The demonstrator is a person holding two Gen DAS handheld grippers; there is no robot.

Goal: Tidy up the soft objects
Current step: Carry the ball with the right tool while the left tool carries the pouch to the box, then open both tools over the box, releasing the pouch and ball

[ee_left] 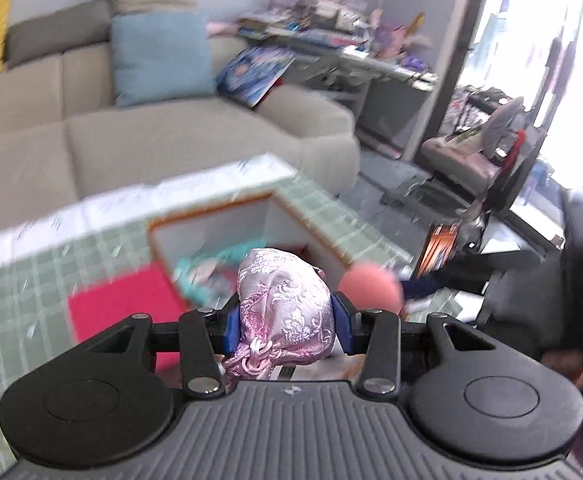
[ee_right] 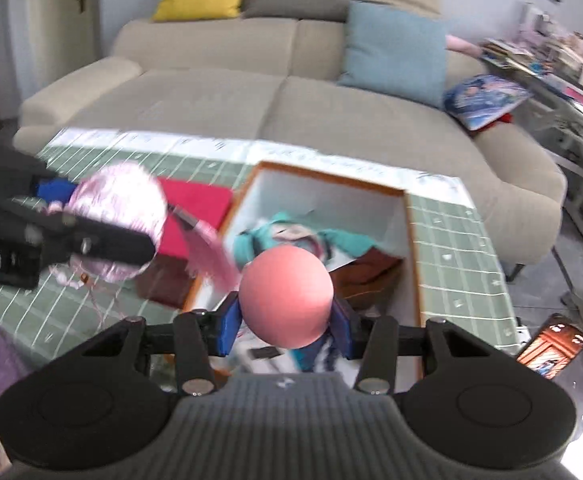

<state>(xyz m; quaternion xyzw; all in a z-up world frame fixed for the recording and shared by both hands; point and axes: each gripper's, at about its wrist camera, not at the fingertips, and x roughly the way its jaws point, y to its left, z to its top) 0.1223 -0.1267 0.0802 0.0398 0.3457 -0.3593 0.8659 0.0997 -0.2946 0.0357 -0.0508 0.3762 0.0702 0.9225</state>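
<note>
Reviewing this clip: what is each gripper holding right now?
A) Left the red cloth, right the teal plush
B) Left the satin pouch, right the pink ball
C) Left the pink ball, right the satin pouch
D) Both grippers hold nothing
B: the left gripper has its jaws pressed on the pink satin pouch, and the right gripper clamps the pink ball above the box.

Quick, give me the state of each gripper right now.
Left gripper: closed on the pink brocade pouch.
Right gripper: closed on the pink ball, above the open box.
</note>
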